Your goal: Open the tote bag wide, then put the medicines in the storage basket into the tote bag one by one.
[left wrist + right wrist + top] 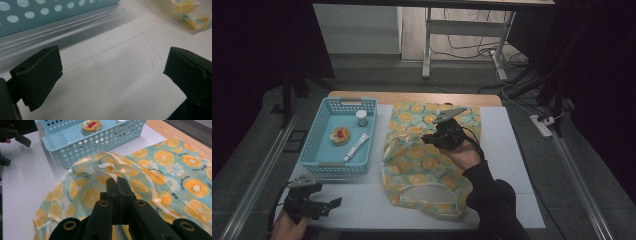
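- The right gripper (117, 181) is clamping its jaws tight on a white-trimmed edge of the cloth (160, 167), an orange-slice print on pale teal.
- In the high view, the right gripper (428, 138) is holding that pinched edge up off the desk (512, 150), so the cloth (422, 165) is bunching into a raised fold on its left side.
- The rest of the cloth is lying flat in the middle of the desk, just beside the basket (323, 162), with a pale mesh patch near its front end.
- The left gripper (329, 204) is sitting low at the front left corner of the desk, well apart from the cloth.
- In the left gripper view its jaws are standing wide apart with bare white desk (112, 82) between them, gripping nothing.
- The blue basket is holding a round tin (339, 135), a small jar (361, 118) and a white tube (356, 146).
- From the right gripper view, the basket (100, 142) is sitting just beyond the lifted fold.
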Motion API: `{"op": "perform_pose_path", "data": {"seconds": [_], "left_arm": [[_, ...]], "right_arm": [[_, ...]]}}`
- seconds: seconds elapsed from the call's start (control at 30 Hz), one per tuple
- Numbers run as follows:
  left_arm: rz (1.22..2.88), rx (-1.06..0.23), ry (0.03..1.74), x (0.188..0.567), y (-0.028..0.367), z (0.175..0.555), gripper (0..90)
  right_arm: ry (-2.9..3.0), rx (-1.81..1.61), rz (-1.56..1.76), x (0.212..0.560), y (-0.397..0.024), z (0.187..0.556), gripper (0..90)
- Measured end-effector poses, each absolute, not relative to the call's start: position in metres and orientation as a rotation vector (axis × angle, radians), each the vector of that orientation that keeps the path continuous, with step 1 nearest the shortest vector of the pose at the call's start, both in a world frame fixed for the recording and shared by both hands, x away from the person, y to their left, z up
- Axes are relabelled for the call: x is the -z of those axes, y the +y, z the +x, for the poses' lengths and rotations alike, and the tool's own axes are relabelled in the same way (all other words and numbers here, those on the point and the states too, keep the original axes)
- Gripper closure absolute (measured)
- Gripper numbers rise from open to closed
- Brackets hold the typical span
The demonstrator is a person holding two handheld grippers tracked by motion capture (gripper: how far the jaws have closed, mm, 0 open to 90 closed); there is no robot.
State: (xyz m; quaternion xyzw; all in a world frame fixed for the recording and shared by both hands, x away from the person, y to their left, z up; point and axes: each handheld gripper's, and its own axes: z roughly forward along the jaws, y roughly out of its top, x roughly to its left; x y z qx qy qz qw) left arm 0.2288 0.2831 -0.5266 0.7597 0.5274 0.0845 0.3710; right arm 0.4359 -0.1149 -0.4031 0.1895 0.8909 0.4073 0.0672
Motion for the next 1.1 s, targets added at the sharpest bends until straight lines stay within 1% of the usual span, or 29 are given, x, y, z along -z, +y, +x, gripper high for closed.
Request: {"op": "perform_pose_path", "data": {"seconds": [0.77,1.1], "left_arm": [[1.914,-0.222,1.354,0.5256,0.2861,0.2272,1.1],[1.925,-0.234,1.355,0.5221,0.2839,0.2268,0.0]], "right_arm": [[2.673,-1.258,0.565,0.4062,-0.1197,0.4336,90.0],[2.676,-1.261,0.572,0.4076,-0.1222,0.4354,90.0]]}}
